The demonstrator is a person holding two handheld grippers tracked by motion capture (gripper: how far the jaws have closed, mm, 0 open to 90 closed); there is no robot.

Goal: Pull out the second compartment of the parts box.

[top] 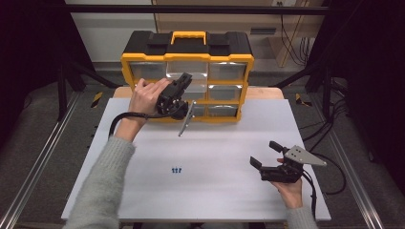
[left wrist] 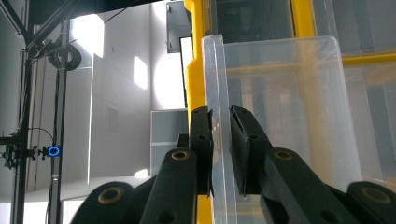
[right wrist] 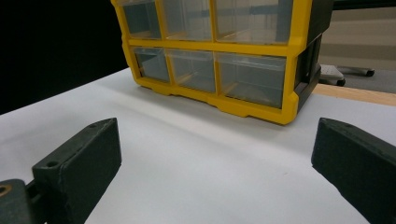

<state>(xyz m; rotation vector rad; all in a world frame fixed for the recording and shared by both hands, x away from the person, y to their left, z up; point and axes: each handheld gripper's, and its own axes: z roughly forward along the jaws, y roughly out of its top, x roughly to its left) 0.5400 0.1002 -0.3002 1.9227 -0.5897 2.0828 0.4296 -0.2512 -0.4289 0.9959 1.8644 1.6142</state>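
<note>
The left tool (top: pixel 184 80) is clamped on the front wall of a clear drawer (left wrist: pixel 280 116) at the middle of the yellow organiser (top: pixel 187 86), which stands at the far edge of the desk (top: pixel 215 162). Pinching that thin wall suggests the drawer is being drawn out or pushed home. The left hand (top: pixel 145 98) reaches forward, wrist rolled, tool pointing into the cabinet front. The right tool (top: pixel 267 155) rests low near the right edge, jaws wide apart, holding nothing. Small blue parts (top: pixel 177 170) lie mid-desk.
</note>
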